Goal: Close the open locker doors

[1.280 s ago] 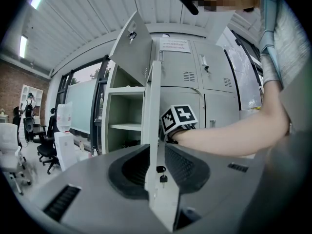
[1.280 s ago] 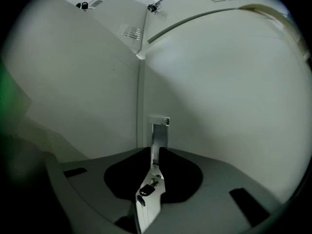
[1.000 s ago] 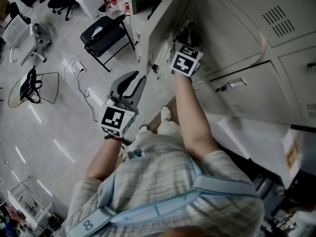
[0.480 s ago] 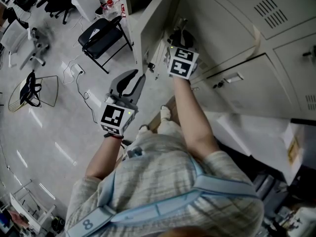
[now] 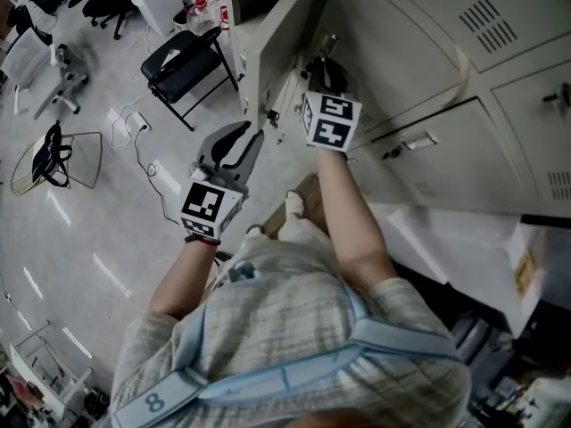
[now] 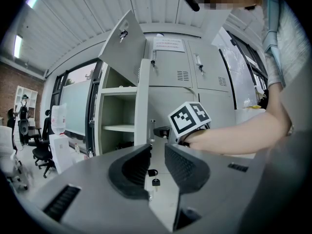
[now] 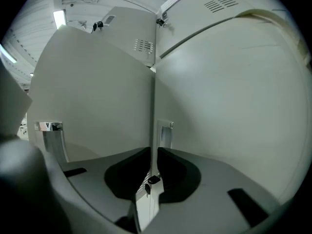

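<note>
Grey lockers [image 5: 419,69] fill the right side, with office floor off to the left. Right gripper [image 5: 323,65] is clamped on the edge of the open door [image 7: 97,91], with keys [image 7: 152,180] dangling right at its jaws. Left gripper [image 6: 156,162] hangs just beside it, jaws apart and holding nothing. Shelves [image 6: 119,128] show behind the door, but what's on them is hard to make out. A chair [image 5: 189,61] sits near the door.

2 grippers: left gripper [image 5: 239,141], right gripper [image 5: 323,65]. 2 open locker doors: upper door [image 6: 122,40], lower door [image 6: 142,106]. 2 shelves [image 6: 120,89] inside. 1 black folding chair [image 5: 190,61]. 1 plastic bottle [image 5: 206,9].
</note>
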A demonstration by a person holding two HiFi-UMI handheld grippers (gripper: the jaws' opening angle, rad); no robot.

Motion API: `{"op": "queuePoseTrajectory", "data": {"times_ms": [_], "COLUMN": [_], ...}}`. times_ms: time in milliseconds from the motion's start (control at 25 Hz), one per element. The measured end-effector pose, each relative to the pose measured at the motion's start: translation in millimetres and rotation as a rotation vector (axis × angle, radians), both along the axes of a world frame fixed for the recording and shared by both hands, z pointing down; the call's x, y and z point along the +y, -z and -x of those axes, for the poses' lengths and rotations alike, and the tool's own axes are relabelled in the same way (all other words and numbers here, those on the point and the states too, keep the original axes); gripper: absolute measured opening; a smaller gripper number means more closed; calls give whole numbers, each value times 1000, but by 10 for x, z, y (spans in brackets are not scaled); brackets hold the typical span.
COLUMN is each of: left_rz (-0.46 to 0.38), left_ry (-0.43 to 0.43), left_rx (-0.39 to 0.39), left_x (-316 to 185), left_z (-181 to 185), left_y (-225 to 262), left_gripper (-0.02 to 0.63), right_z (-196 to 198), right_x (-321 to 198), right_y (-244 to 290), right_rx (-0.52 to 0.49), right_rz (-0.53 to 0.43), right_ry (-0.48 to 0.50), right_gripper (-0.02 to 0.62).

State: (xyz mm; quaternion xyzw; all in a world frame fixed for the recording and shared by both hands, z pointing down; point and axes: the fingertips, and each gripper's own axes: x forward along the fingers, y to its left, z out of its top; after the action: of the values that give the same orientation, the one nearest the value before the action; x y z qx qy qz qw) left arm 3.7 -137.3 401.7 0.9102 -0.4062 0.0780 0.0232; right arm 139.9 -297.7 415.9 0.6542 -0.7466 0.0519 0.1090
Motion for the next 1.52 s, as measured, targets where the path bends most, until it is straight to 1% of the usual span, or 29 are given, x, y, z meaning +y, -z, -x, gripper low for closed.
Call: {"op": "queuePoseTrajectory", "data": {"times_ms": [120, 320, 480, 680, 1240, 1360, 1520], "left_rz": [-5, 22, 11, -11, -21, -18, -11], "left_ry": [-2, 2, -8, -15, -24, -27, -20], "left_rx": [1, 8, 12, 8, 11, 11, 12], "left_x": [3, 26, 44, 68, 173, 209, 256], "left_z": [-3, 0, -7, -4, 13, 29, 71], "left_y": [10, -24, -4, 25, 54, 48, 19], "left_gripper": [94, 94, 94, 94, 94, 94, 94], "right_z": [49, 105, 167, 243, 450, 530, 677], "right_x": [88, 242, 359, 544, 1114, 1241, 1357], "right_y": [55, 163, 252, 298, 470, 459, 416], "right_rx": [-3, -19, -29, -50, -94, -114, -169], "right_rz": [-10, -29, -53, -61, -97, -91, -69], "right_ry": [25, 59, 90, 136, 237, 281, 374], "right_gripper": [35, 35, 35, 35, 35, 35, 35]}}
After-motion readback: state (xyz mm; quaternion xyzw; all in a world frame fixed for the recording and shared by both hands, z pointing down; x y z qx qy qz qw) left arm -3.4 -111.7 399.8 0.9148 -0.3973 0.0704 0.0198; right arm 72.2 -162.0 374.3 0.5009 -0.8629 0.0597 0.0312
